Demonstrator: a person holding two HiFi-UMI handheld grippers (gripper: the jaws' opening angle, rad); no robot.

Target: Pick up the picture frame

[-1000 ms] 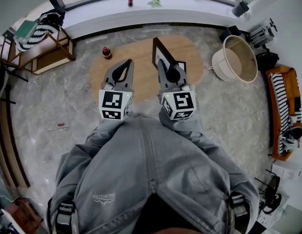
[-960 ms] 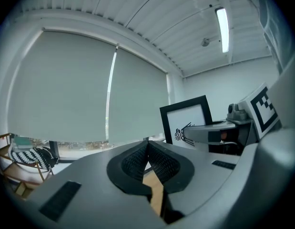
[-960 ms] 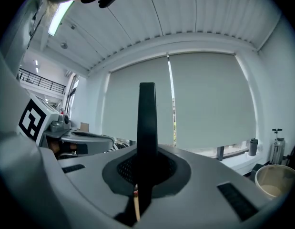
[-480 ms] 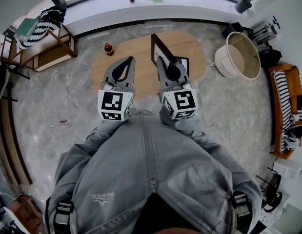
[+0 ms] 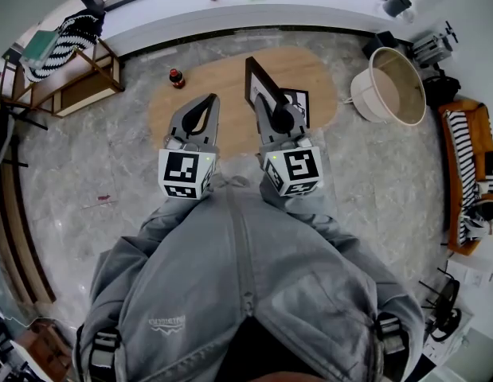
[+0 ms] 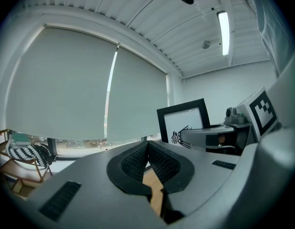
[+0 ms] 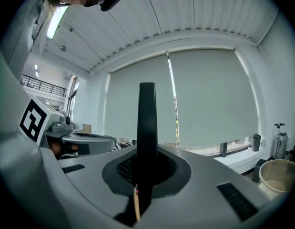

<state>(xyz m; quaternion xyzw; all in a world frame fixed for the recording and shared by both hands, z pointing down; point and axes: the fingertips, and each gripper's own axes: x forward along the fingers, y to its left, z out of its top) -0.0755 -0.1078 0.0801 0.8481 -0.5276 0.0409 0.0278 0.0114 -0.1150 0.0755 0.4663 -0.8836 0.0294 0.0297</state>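
The picture frame [image 5: 257,79] is black-edged with a white print. It hangs in the air above the oval wooden surface [image 5: 222,86], and my right gripper [image 5: 268,107] is shut on its lower edge. In the right gripper view the frame [image 7: 147,123] stands edge-on, upright between the pads. My left gripper [image 5: 209,102] is shut with nothing in it, level beside the right one. The left gripper view shows its jaws [image 6: 147,149] closed together, with the frame [image 6: 184,122] and the right gripper [image 6: 211,136] just to the right.
A small cola bottle [image 5: 176,78] stands at the oval's left end. A round cream tub [image 5: 393,86] sits to the right, a wooden rack with striped cloth [image 5: 71,58] to the left, and an orange seat [image 5: 463,173] at far right. A long window sill runs along the back.
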